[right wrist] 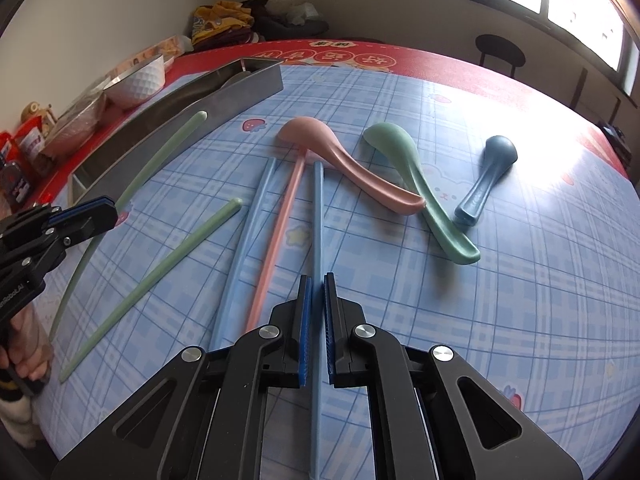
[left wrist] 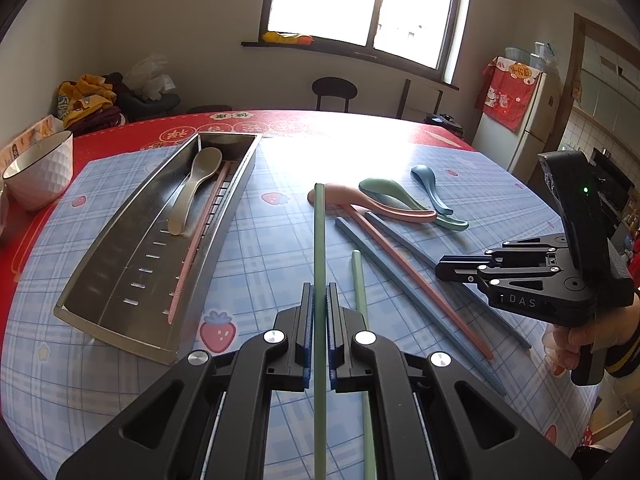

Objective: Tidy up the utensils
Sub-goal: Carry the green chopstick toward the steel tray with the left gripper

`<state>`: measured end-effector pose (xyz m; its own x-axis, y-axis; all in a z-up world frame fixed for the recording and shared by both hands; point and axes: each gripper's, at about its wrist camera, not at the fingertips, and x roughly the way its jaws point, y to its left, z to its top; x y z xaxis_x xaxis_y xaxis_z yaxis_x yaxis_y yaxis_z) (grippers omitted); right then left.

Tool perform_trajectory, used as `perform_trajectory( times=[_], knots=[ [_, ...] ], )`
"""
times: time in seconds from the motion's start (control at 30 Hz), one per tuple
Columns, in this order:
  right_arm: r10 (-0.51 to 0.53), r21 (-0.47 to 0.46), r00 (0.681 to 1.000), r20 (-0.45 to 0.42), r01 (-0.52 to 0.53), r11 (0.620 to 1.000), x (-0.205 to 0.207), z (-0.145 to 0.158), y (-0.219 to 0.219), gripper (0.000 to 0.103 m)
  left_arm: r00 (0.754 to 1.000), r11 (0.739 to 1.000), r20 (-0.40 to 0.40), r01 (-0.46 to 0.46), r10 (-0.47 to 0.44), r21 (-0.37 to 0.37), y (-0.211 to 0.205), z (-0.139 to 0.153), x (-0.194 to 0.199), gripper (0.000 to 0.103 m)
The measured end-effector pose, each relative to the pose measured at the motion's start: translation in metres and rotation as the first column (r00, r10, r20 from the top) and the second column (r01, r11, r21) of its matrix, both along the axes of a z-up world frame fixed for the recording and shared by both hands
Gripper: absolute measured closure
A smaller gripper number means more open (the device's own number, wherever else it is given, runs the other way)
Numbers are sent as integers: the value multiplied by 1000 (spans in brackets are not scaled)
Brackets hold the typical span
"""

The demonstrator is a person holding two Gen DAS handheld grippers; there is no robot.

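Left gripper [left wrist: 319, 300] pinches a green chopstick [left wrist: 319, 240] lifted off the table, long axis running straight ahead along the fingers, far tip aimed past the steel utensil tray [left wrist: 120, 300] that lies ahead and to the left of the jaws. Right gripper [right wrist: 318, 292] hangs above a blue chopstick [right wrist: 318, 208], jaws nearly pressed together; whether they touch it I cannot tell. Risk, as I judge it: the thin stick pivots or slips in the narrow pinch during the swing left, or its long overhang strikes the tray wall and drops outside.
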<state>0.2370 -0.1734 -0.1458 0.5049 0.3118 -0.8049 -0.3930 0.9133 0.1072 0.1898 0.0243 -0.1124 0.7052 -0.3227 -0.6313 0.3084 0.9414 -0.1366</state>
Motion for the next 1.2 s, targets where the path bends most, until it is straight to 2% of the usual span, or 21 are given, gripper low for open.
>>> perform_trajectory(
  times=[0.07, 0.13, 0.27, 0.43, 0.67, 0.9, 1.1, 1.2],
  knots=[
    [7, 43, 1000, 3, -7, 999, -5, 1, -5, 97, 1000, 1000, -1, 2, -2, 0, 0, 0, 0, 97],
    [3, 80, 999, 45, -7, 997, -12, 10, -11, 97, 1000, 1000, -3, 3, -3, 0, 0, 0, 0, 97],
    [-48, 205, 997, 59, 35, 978, -17, 19, -25, 97, 1000, 1000, -7, 5, -5, 1, 0, 0, 1, 97],
    [-117, 260, 991, 61, 97, 961, -16, 15, -36, 97, 1000, 1000, -5, 2, -2, -5, 1, 0, 1, 97],
    [-116, 278, 991, 69, 93, 956, -18, 14, -37, 97, 999, 999, -16, 41, -41, -20, 0, 1, 1, 97],
    [-126, 327, 991, 51, 103, 940, -17, 11, -46, 97, 995, 992, -89, 30, -41, -122, 23, 13, 5, 97],
    [-130, 351, 991, 43, 107, 930, -17, 10, -49, 97, 997, 993, -80, 13, -23, -119, 42, 40, 9, 97],
    [-128, 354, 991, 39, 107, 929, -16, 10, -48, 97, 998, 998, -60, -2, -2, -65, 50, 57, 26, 97]
  ],
)
